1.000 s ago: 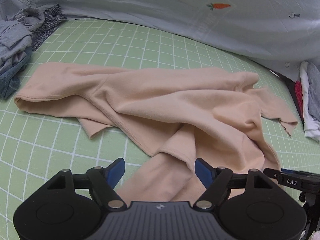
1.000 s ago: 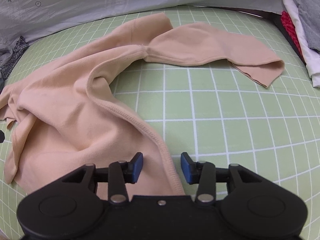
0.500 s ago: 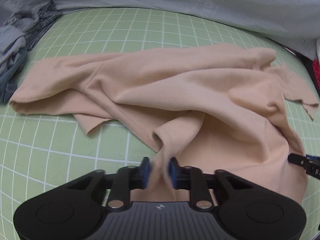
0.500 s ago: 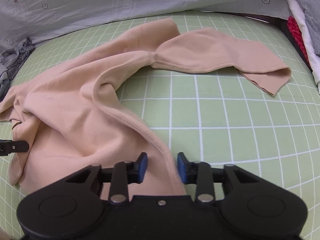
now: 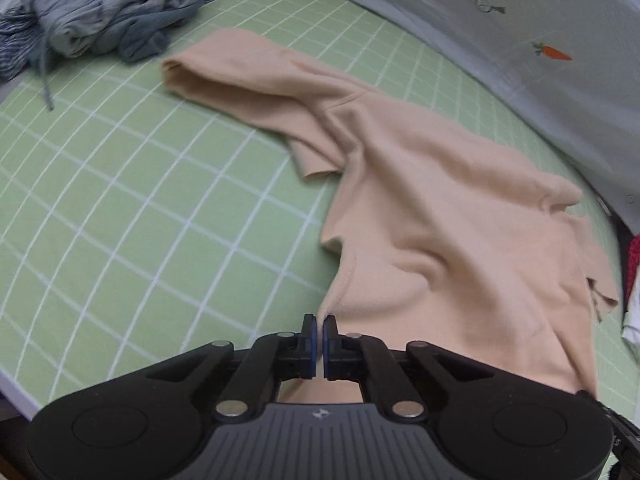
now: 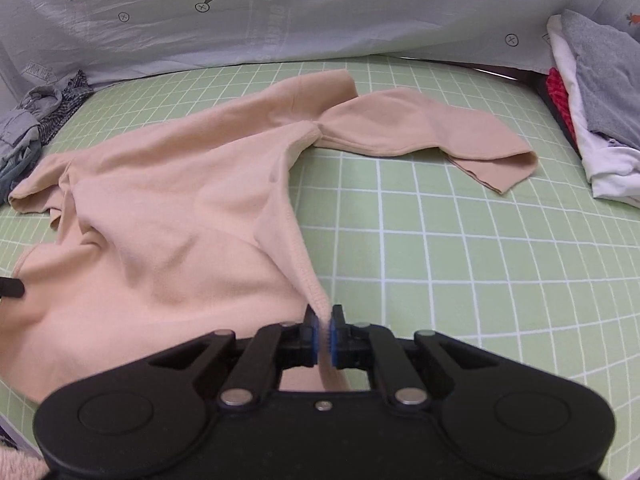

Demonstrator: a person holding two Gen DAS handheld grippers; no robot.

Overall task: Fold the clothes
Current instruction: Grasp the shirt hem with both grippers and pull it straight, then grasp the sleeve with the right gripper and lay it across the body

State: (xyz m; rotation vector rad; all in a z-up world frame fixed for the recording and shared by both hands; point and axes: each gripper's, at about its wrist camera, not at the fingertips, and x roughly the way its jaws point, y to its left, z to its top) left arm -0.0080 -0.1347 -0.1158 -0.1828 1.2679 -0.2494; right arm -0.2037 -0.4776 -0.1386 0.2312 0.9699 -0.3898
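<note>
The shirt (image 6: 180,216) is a plain peach-beige, lying on a light green mat (image 6: 460,240) ruled with a white grid. Behind it hangs a pale grey-blue sheet (image 6: 320,12) printed with small orange carrots with green tops and dark circled crosses, while the left gripper (image 5: 320,334) and right gripper (image 6: 324,330) are black with blue pads. One pile of clothes (image 5: 108,12) is grey, slate blue and dark with fine stripes; the other stack (image 6: 592,92) is white, grey and red.
</note>
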